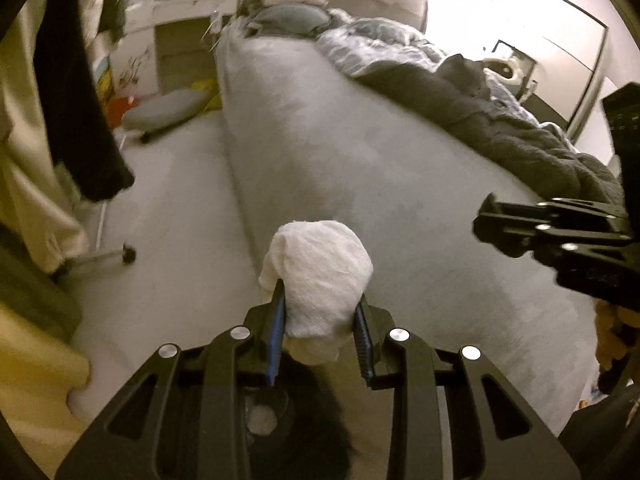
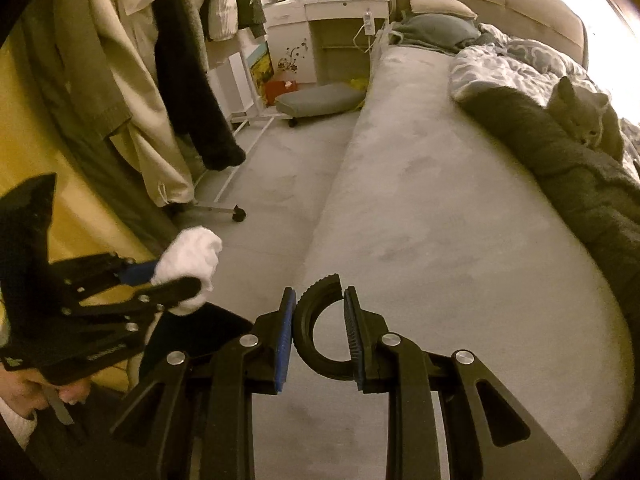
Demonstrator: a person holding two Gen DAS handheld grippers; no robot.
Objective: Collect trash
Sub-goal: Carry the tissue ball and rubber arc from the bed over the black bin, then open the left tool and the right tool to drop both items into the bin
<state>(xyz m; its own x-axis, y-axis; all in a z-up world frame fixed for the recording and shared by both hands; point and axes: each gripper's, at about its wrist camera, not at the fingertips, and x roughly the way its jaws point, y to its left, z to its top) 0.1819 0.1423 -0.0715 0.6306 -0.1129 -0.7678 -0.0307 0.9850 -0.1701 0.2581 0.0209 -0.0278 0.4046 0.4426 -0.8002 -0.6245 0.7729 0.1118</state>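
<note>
My left gripper [image 1: 320, 297] is shut on a crumpled white tissue wad [image 1: 316, 256], held above the edge of the grey bed [image 1: 400, 184]. The right wrist view shows the same wad [image 2: 188, 256] in the left gripper [image 2: 176, 280] at lower left. My right gripper [image 2: 320, 294] is shut on a black C-shaped plastic ring [image 2: 303, 336] over the bed's near end. In the left wrist view the right gripper [image 1: 492, 224] enters from the right; what it holds is hidden there. A dark bag-like shape [image 2: 196, 332] lies under the left gripper, with something white inside it [image 1: 262, 416].
A grey cat [image 2: 580, 116] lies on the dark blanket [image 2: 560, 168] along the bed's right side. Clothes hang from a wheeled rack [image 2: 176, 80] at left. A grey wheeled cushion [image 2: 320, 100] and a white desk [image 2: 344, 12] stand at the far end. Pale floor [image 2: 272, 168] runs between rack and bed.
</note>
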